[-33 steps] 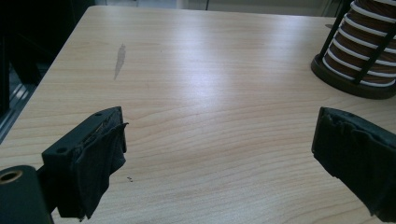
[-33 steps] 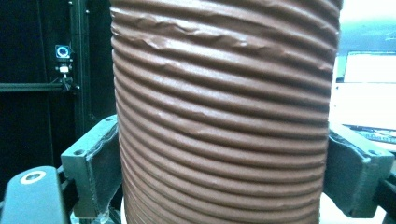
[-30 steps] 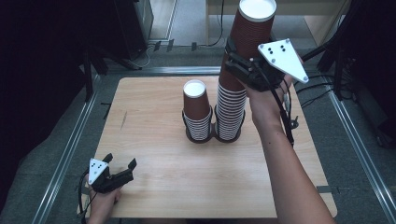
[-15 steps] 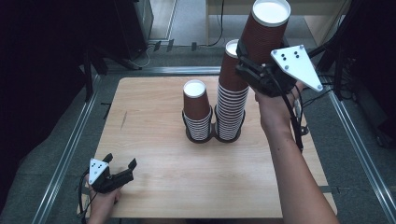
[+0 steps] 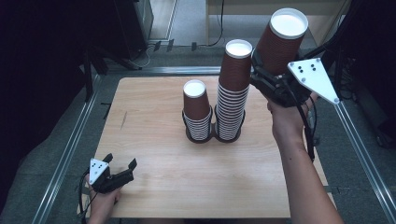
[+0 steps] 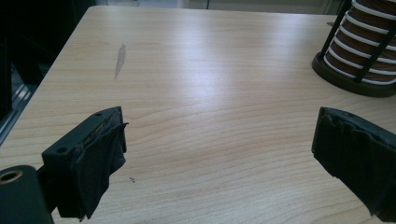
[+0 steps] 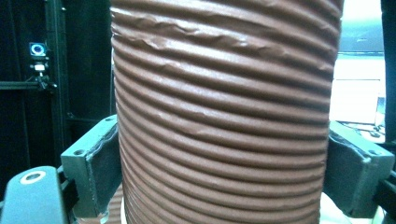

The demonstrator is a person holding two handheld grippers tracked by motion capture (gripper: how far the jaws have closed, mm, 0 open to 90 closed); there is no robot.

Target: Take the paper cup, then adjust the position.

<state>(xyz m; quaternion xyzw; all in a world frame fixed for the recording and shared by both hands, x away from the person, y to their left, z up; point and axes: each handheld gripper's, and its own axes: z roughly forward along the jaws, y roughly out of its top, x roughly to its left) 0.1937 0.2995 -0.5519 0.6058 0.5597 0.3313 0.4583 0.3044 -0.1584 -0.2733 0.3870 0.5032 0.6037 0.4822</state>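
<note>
Right arm: forearm reaches up from the bottom edge at the right of the tabletop, hand raised high above its far right part.
Right tool: lifted, pointing left and away; jaws clamped on the sides of a brown paper cup; grey three-cornered plate on top.
Left hand: low at the near left corner of the tabletop.
Left tool: level just over the wood, jaws spread wide with nothing between them; padded faces look frayed.
Held cup: ribbed brown wall, white inside, mouth up, tilted; in the right gripper view the ribbing shows small dents near the top.
Tall stack: nested cups of the same kind in a black wire holder, just left of and below the held cup, apart from it.
Short stack: beside the tall one, in the holder's left ring.
Tabletop: pale wood grain, smooth, a faint grey mark at the left.
</note>
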